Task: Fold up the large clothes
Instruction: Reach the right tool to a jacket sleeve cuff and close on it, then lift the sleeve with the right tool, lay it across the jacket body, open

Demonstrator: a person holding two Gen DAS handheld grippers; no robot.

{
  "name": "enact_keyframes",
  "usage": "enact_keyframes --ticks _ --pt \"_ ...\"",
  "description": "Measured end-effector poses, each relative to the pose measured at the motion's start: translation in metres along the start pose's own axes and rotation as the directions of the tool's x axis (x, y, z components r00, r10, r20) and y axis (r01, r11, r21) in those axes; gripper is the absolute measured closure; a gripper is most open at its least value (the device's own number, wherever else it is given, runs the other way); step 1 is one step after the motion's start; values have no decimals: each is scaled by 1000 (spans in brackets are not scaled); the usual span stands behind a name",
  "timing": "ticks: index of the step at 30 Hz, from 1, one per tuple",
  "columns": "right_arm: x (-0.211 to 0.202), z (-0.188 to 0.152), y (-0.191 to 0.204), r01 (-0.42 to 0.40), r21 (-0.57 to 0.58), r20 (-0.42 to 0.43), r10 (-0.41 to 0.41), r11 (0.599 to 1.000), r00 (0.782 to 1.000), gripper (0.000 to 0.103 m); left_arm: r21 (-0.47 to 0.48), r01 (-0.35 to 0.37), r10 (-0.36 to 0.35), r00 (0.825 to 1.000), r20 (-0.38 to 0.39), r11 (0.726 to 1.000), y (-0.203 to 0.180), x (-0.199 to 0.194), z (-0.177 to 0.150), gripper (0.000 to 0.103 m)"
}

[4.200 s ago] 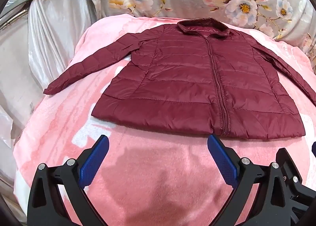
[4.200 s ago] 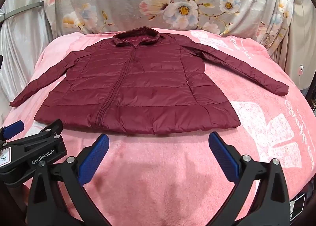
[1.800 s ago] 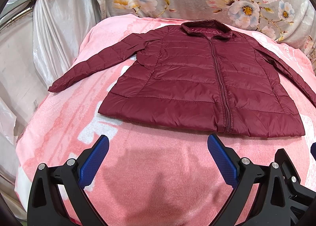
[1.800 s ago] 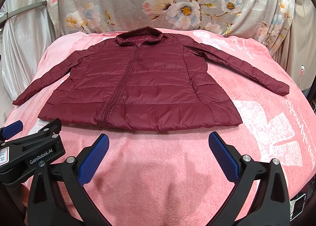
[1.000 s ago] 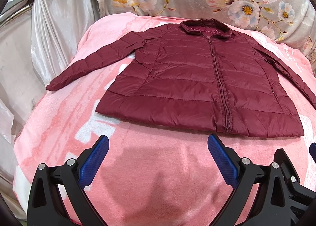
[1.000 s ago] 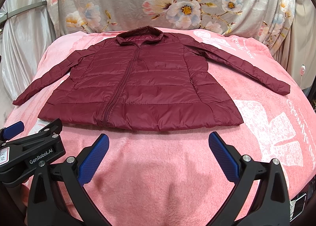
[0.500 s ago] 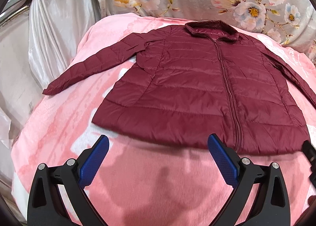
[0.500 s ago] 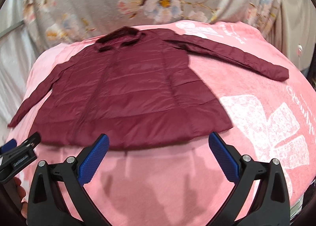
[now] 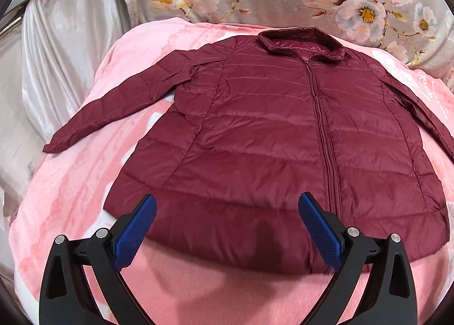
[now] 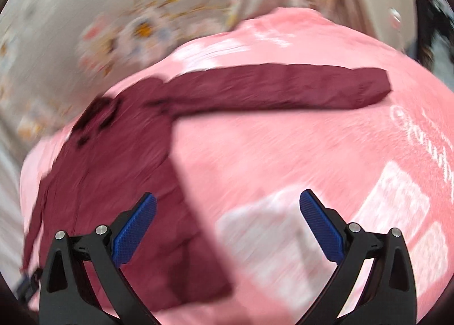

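Both tools spread wide, empty: left tool (image 9: pixel 227 220) over hem of maroon jacket (image 9: pixel 278 132), lying flat, zipped, on pink blanket (image 9: pixel 85 183); right tool (image 10: pixel 227 218) near jacket's outstretched sleeve (image 10: pixel 283 89)

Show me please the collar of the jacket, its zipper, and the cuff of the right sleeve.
collar (image 9: pixel 302 41), left wrist view, front rim.
zipper (image 9: pixel 320 115), left wrist view, middle of its length.
right sleeve cuff (image 10: pixel 371 89), right wrist view, sleeve end.
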State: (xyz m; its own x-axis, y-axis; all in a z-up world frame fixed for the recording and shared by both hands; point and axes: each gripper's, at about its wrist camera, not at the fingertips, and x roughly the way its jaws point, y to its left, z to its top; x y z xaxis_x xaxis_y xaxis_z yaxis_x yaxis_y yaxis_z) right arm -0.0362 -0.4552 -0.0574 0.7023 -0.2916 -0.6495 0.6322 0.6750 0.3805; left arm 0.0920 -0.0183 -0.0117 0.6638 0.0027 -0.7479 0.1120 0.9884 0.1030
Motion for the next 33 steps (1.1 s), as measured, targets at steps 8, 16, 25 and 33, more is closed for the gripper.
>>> enact_keyframes --ticks 8,16,25,33 --pt "35 64 -106 56 301 99 -90 952 991 5 -38 -23 23 1000 -7 999 7 25 19 5" --pt "66 78 -152 89 440 95 -145 893 985 39 -42 -60 61 998 15 997 20 41 30 5" --pt "75 117 -92 37 288 169 -89 957 982 97 -77 -85 86 996 3 993 38 50 35 5" --pt "55 118 98 -214 -97 191 229 972 955 99 -99 -115 115 993 -5 988 53 56 34 5"
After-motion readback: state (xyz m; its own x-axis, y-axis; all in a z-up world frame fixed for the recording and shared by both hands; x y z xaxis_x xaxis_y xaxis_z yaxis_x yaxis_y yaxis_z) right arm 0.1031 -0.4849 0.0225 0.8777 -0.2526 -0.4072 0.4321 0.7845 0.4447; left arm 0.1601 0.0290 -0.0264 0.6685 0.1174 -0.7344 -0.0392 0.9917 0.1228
